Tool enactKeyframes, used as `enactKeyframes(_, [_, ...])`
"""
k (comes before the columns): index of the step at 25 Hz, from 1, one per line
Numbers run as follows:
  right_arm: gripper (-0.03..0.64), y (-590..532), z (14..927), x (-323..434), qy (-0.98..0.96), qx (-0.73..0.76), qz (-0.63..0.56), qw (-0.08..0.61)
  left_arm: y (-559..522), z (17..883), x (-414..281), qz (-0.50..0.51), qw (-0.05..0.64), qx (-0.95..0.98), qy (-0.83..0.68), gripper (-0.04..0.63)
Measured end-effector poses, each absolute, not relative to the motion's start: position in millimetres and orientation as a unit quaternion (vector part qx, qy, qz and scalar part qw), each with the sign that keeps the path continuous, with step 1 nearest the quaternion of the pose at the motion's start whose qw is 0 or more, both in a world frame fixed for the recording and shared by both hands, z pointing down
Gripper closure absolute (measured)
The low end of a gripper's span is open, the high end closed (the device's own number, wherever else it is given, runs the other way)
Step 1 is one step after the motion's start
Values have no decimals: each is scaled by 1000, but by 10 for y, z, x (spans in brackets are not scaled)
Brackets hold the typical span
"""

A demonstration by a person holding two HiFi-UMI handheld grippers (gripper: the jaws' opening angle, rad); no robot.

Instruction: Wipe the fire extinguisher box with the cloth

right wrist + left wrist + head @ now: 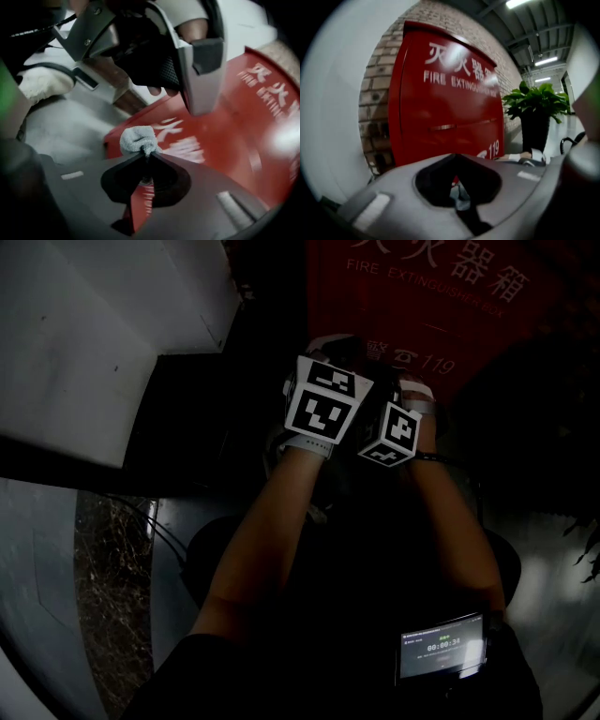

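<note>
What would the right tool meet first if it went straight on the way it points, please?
Most likely the front of the red box: the cloth pinched in the right tool leads and looks close to it, though depth is unclear.

Dim, underexposed head view; brighter, fisheye-warped, motion-blurred gripper views.

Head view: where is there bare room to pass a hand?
Bare grey floor left of the person and right, before the plant. Crowded at the fire extinguisher box: left tool and right tool, holding cloth, side by side.
</note>
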State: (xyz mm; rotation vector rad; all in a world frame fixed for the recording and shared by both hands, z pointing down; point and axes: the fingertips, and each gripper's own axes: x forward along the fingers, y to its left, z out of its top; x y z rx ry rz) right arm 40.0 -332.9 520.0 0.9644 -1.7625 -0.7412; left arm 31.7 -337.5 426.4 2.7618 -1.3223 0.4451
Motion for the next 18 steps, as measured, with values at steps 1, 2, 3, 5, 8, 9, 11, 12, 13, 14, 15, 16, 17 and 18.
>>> enactKeyframes(1, [583,-3342,5003,440,-715,404,-315,475,-3359,4070,323,126,13,892,-433,594])
enactKeyframes(2, [583,-3350,4811,476,-708,412,-327,472,-3337,3889,319,108,5,892,-439,594])
enactKeyframes(3, [583,-3351,4628,511,-701,420,-337,468,-3316,3725,305,90,-2,890,-447,594])
enactKeyframes(5, [583,-3335,4269,589,-686,435,-359,459,-3273,3446,264,59,-17,884,-463,594])
enactKeyframes(8, [583,-3288,3683,712,-660,462,-394,443,-3185,3102,234,24,-33,881,-472,594])
enactKeyframes(9, [583,-3269,3473,737,-652,471,-405,435,-3146,3007,234,14,-37,881,-472,594])
enactKeyframes(11, [583,-3217,3038,751,-639,485,-429,416,-3061,2857,244,-1,-46,881,-472,594])
enactKeyframes(12, [583,-3188,2820,747,-632,492,-441,406,-3020,2803,251,-6,-50,880,-472,594])
enactKeyframes(13, [583,-3164,2610,743,-624,498,-454,396,-2982,2759,259,-10,-52,880,-471,594])
enactKeyframes(14, [583,-3152,2417,746,-616,504,-464,389,-2949,2723,268,-13,-54,880,-471,594])
enactKeyframes(15, [583,-3154,2242,755,-608,510,-472,385,-2923,2692,277,-16,-55,880,-471,594])
enactKeyframes(16, [583,-3168,2084,765,-600,515,-478,382,-2902,2667,285,-17,-57,881,-470,594])
enactKeyframes(17, [583,-3186,1946,771,-595,520,-482,379,-2885,2651,293,-18,-58,881,-469,594])
enactKeyframes(18, [583,-3205,1831,771,-590,524,-486,376,-2872,2642,299,-19,-59,882,-468,594])
